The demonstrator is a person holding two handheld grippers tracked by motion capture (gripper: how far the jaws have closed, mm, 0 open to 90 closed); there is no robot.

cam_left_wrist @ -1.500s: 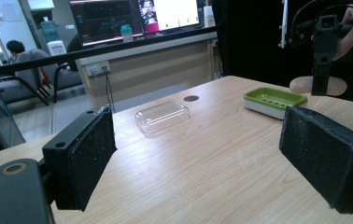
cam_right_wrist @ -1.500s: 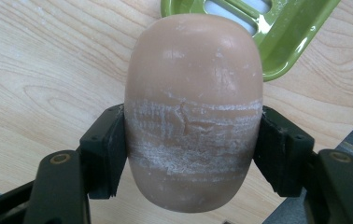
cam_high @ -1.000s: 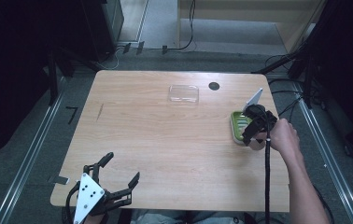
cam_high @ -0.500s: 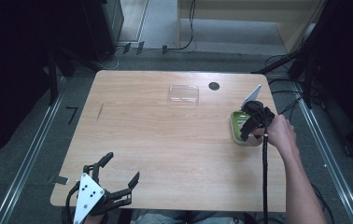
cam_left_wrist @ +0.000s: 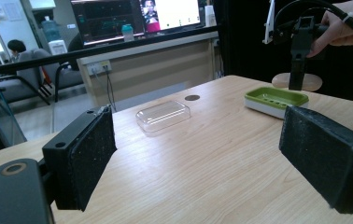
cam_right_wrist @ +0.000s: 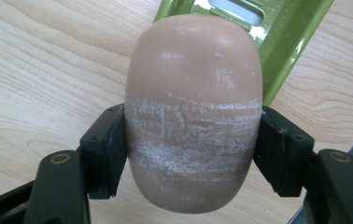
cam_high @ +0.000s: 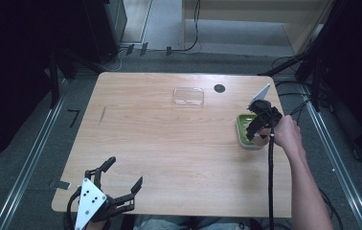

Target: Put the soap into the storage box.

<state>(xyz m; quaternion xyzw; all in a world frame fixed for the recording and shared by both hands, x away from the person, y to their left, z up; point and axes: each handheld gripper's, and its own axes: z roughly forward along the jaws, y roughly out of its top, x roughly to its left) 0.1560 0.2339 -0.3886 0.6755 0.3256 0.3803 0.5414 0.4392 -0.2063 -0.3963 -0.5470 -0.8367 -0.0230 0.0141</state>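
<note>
pinching the oval soap bar across its width, the right hand-held gripper points its long axis at the green dish.

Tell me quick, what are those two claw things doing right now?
Left gripper: open, holding nothing, near the table's front edge.
Right gripper: shut on the tan soap bar, just beside the green soap dish.

Clear lid mid-table; elsewhere open tabletop
</note>
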